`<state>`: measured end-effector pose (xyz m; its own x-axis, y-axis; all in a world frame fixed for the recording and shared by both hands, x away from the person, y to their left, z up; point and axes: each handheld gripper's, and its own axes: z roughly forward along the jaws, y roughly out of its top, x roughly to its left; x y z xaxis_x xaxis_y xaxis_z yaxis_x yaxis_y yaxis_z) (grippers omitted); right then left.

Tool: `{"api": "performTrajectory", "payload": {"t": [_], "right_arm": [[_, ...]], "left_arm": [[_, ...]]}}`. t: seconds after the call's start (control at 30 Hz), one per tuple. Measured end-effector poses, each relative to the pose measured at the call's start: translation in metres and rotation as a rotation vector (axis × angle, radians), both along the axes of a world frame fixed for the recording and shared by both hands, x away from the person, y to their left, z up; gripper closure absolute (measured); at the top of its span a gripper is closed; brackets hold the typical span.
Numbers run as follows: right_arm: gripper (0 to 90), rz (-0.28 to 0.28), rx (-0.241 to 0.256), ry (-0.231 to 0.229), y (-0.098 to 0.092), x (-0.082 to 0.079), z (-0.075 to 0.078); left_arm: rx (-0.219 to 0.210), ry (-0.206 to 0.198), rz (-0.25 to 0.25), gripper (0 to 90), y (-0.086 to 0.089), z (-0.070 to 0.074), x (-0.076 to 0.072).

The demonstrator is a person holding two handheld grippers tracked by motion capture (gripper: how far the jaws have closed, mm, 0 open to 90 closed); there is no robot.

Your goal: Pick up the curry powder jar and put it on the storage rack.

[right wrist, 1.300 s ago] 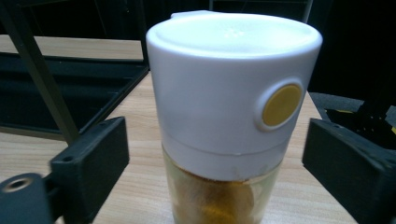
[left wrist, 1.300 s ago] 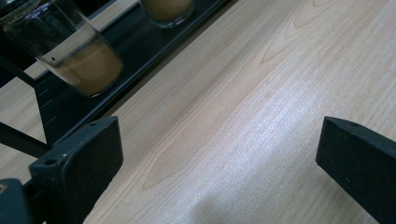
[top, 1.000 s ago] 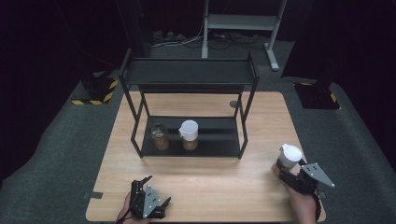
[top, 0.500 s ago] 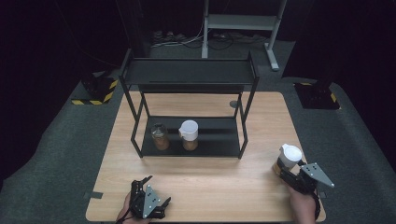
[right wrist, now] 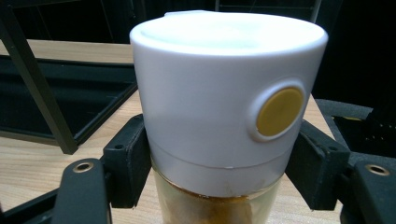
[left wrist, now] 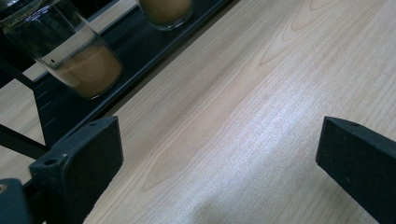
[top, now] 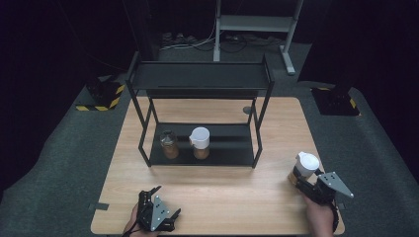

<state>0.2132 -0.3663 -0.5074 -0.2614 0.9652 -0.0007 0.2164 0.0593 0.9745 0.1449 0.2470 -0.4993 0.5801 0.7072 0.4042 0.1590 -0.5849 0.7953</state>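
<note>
The right gripper pinches the white-lidded spice jar at the desk's right edge; keep it upright. Left gripper fingers are spread.

- We see a light wooden table standing on grey carpet.
- A black 2-tier rack stands on the table toward 12 o'clock from its middle, its legs resting on the wood.
- On the rack's lower shelf stand 2 jars: an open glass jar at 9 o'clock and a white-lidded jar just beside it at 3 o'clock.
- A 3rd jar with a white cap sits at the table's 4 o'clock edge.
</note>
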Motion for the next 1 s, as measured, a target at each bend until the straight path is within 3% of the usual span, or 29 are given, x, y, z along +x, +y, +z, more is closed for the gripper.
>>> {"api": "performTrajectory", "payload": {"t": [0.2,1.0], "right_arm": [[30.4,0.019,-0.006,0.01,-0.002,0.001,0.005],[30.4,0.074,0.002,-0.048,0.003,-0.012,0.036]], "left_arm": [[-0.002,0.001,-0.001,1.0,0.001,0.0,0.0],[-0.009,0.001,-0.004,1.0,0.002,0.0,0.0]]}}
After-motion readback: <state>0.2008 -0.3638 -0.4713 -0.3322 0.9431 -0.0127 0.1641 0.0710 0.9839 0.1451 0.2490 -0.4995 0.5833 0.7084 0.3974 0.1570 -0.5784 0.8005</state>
